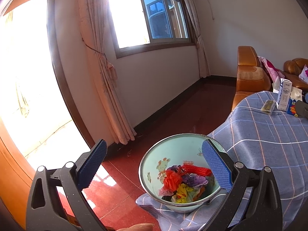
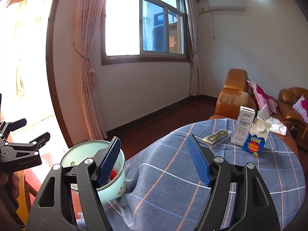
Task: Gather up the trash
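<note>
Left wrist view has the left gripper [image 1: 154, 165] nearest, its blue-padded fingers [image 1: 92, 165] spread wide and holding nothing, one pad hanging over the rim of a pale green enamel basin [image 1: 154, 159] just ahead. That basin sits on a fold of blue checked cloth [image 1: 269, 138] at the edge of the surface and holds crumpled trash [image 1: 182, 181]: red netting and bits of purple, yellow and orange wrapper. Right wrist view shows the right gripper [image 2: 154, 161] likewise open and empty above the cloth, its left pad in front of the basin's rim. Farther along the cloth-covered surface lie a small clear packet with yellow print [image 2: 216, 137], then an upright white milk carton [image 2: 243, 128] and, touching it, a blue and white carton [image 2: 257, 138] with a round white cap. Beyond them stands an orange-brown leather sofa [image 2: 234, 96] with pink floral cushions [image 2: 261, 96], and at the back a curtained window [image 2: 144, 25] and a bright doorway on the left.
</note>
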`<state>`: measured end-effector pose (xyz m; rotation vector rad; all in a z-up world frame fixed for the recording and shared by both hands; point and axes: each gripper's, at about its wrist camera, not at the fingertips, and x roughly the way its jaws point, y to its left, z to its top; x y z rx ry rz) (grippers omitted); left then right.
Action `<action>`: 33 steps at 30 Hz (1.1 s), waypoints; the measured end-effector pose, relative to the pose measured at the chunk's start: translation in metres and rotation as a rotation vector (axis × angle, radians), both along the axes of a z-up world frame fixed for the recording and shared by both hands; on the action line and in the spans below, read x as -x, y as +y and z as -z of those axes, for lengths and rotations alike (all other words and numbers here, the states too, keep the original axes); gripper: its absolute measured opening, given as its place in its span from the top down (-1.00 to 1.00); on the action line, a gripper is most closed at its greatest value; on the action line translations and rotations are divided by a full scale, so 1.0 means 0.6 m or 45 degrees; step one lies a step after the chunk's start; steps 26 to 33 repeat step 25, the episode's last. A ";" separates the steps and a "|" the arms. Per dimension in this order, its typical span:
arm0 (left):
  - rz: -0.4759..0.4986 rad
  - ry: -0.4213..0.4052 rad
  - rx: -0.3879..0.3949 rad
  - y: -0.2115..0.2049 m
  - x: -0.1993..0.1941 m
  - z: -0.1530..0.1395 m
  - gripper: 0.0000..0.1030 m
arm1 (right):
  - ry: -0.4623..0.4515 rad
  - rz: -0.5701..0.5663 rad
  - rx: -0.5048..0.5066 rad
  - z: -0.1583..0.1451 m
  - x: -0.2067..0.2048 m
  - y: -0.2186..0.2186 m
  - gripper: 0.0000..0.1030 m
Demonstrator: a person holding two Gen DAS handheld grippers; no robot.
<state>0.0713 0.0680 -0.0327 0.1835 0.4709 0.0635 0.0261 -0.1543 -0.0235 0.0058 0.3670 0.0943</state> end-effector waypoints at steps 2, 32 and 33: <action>0.006 0.009 0.014 0.001 -0.002 0.001 -0.88 | 0.000 0.000 0.000 0.000 0.000 0.000 -0.38; 0.015 0.035 0.047 0.010 -0.007 0.015 -0.88 | 0.068 0.061 0.006 0.013 -0.012 -0.065 -0.50; 0.015 0.035 0.047 0.010 -0.007 0.015 -0.88 | 0.068 0.061 0.006 0.013 -0.012 -0.065 -0.50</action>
